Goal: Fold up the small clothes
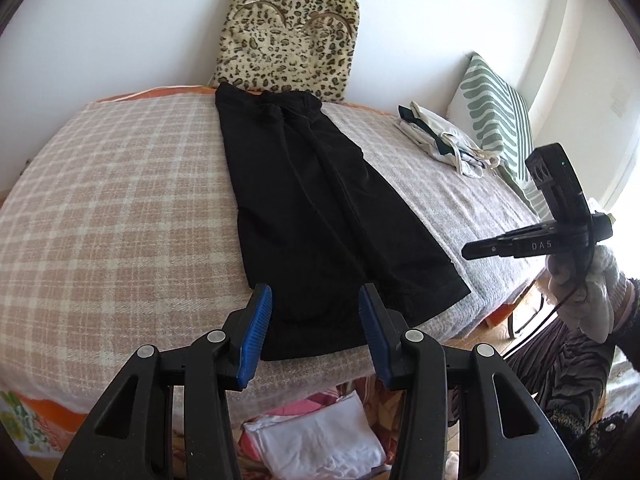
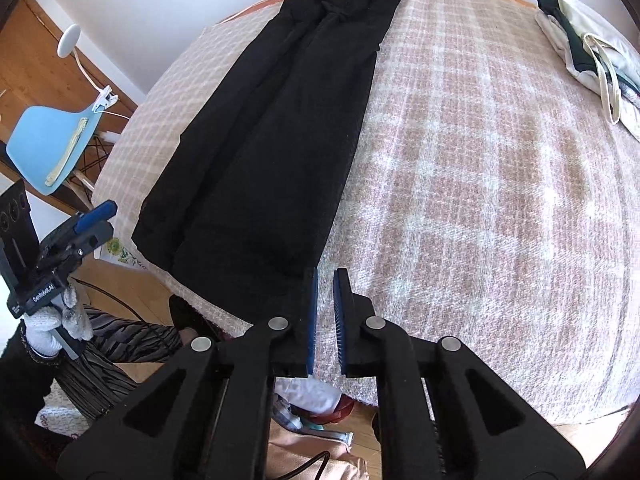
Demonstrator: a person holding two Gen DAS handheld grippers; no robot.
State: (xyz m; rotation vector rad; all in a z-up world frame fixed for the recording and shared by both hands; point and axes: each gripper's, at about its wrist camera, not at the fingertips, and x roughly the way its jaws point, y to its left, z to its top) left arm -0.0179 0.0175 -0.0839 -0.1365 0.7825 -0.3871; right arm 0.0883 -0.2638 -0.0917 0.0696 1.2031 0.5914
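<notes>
A pair of black trousers [image 1: 320,200] lies lengthwise on the pink checked blanket [image 1: 120,208], folded leg on leg, hems toward me. It also shows in the right wrist view [image 2: 272,140]. My left gripper [image 1: 316,300] is open and empty, hovering over the near hem. It appears in the right wrist view [image 2: 94,220] at the far left, off the bed edge. My right gripper [image 2: 326,276] has its jaws nearly together with a narrow gap, empty, just beside the hem's right corner. It shows in the left wrist view [image 1: 476,249] at the right.
A leopard-print cushion [image 1: 288,36] leans on the wall behind the trousers. A pile of pale cloth bags [image 1: 444,136] and a striped green pillow [image 1: 496,116] lie at the right. White and pink laundry [image 1: 320,440] sits on the floor below the bed edge. A blue chair [image 2: 52,144] stands left.
</notes>
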